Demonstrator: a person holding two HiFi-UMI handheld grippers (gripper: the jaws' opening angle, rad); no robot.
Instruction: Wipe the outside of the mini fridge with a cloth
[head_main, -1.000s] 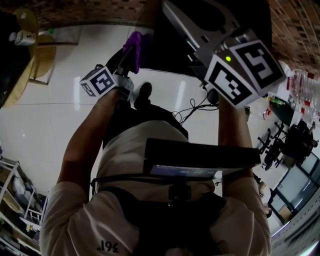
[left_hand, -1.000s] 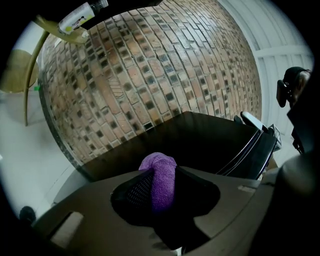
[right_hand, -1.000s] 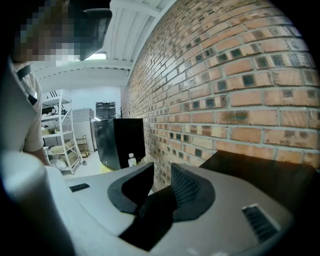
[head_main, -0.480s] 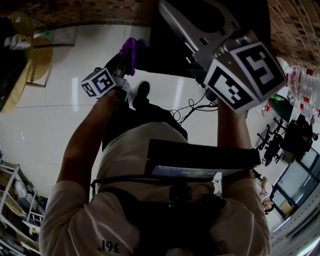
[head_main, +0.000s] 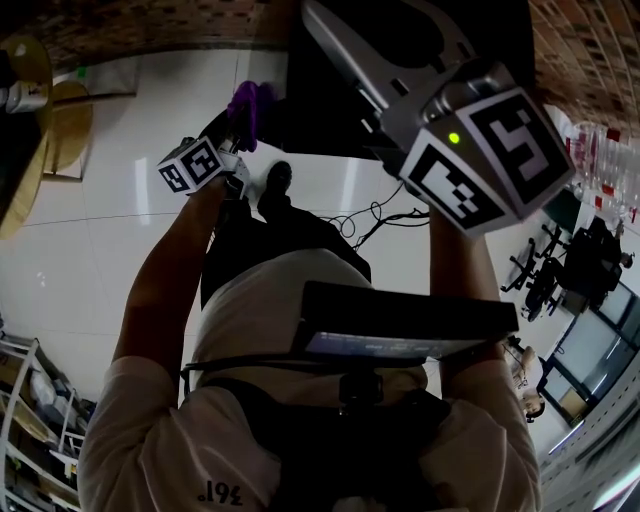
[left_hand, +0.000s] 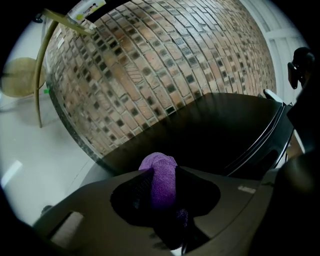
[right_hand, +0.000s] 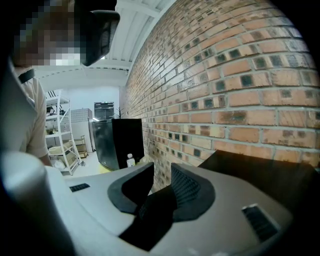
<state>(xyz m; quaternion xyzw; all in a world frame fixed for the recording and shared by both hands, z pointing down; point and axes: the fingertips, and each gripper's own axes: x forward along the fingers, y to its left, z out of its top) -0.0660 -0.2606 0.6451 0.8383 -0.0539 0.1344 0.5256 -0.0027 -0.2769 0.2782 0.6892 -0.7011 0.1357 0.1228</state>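
- The black mini fridge (left_hand: 210, 130) sits against the brick wall (left_hand: 150, 65). It looks heavy, rigid and smooth, so it should stay put under wiping.
- The purple cloth (left_hand: 160, 167) is soft, light and limp, and is best held bunched.
- The left gripper (left_hand: 162, 176) has its fingers pinching the cloth, with a wad poking past the tips toward the fridge. Whether it touches the fridge is unclear.
- The right gripper (right_hand: 161, 172) has its fingers nearly together and holds nothing.
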